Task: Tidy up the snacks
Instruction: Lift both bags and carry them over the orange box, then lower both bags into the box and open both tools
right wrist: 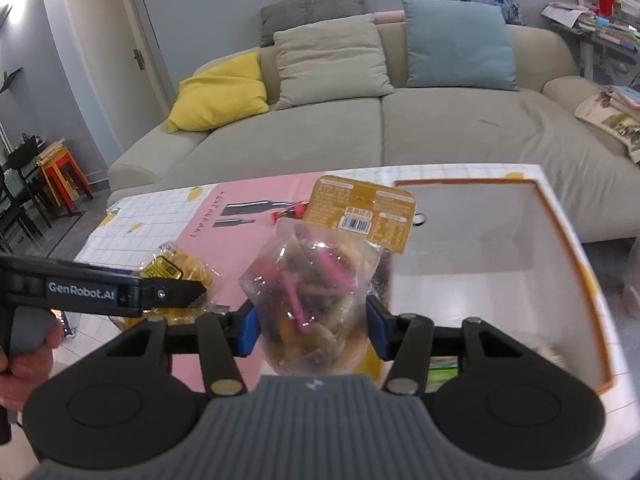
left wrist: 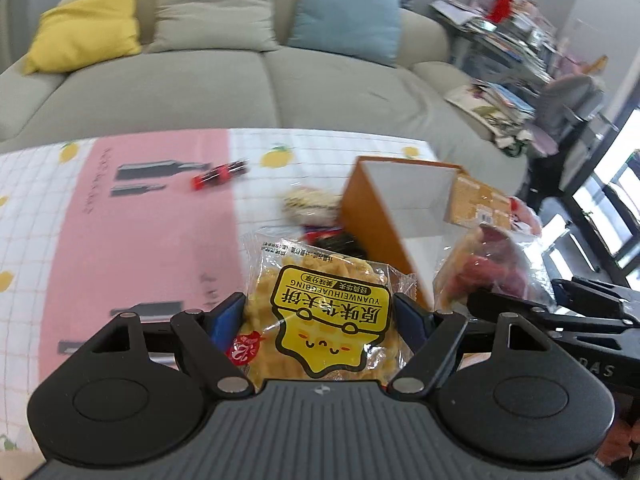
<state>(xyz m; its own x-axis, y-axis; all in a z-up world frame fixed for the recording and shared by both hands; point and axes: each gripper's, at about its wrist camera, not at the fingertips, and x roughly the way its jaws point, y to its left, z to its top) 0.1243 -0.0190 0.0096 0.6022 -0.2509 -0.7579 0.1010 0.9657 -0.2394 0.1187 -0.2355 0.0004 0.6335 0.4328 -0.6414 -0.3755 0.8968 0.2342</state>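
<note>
**Two snack packets in hand, box alongside**

Item 1: waffle packet [left wrist: 324, 312], yellow label. The left gripper [left wrist: 320, 316] is clamping it across the middle, above the table [left wrist: 120, 216] beside the orange box [left wrist: 372, 220]. Likely light; crinkly film, brittle contents, so gentle pressure is advisable.

Item 2: clear candy bag [right wrist: 312, 300] with card header. The right gripper [right wrist: 312, 324] is squeezing its soft body just left of the box's open white interior. Probably slippery and deformable; gripping below the header seems safest.
</note>
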